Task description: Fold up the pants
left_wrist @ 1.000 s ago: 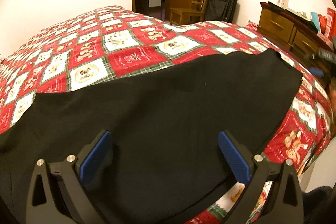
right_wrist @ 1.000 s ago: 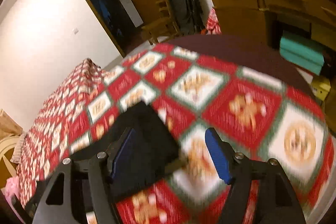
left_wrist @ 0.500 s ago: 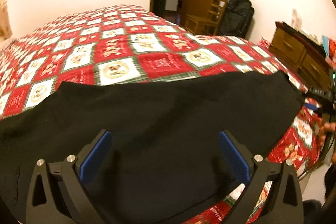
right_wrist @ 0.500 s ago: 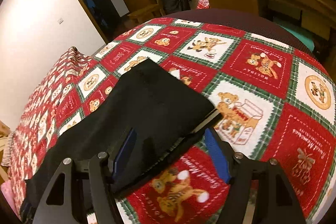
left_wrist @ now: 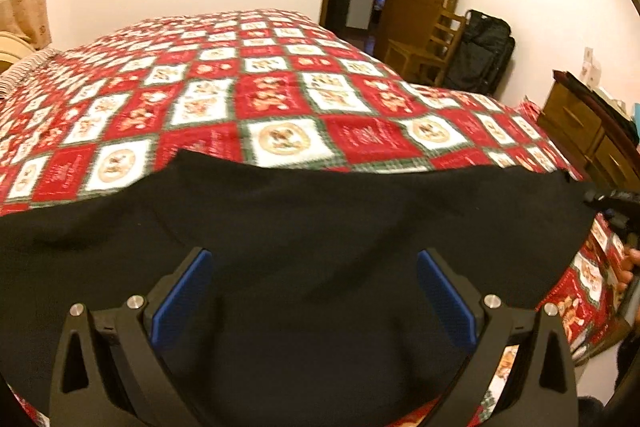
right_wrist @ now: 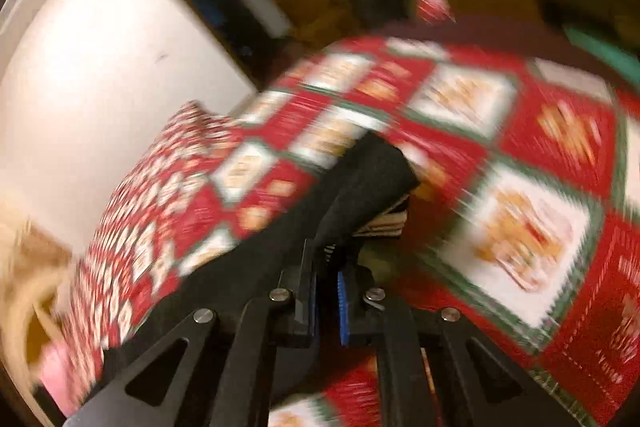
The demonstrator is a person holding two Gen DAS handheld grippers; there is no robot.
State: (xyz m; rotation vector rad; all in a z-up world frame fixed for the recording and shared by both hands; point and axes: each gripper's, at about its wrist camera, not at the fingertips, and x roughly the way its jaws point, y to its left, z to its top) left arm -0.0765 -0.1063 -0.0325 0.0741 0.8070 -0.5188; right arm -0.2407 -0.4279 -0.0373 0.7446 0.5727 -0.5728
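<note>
Pinching the black pants, the right tool is clamped; left tool gapes wide.

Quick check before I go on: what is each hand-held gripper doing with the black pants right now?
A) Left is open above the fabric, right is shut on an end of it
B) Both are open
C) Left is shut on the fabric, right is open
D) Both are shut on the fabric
A: the left hand-held gripper has its blue pads spread wide over the black pants, while the right hand-held gripper is pinched on the pants' end.
</note>
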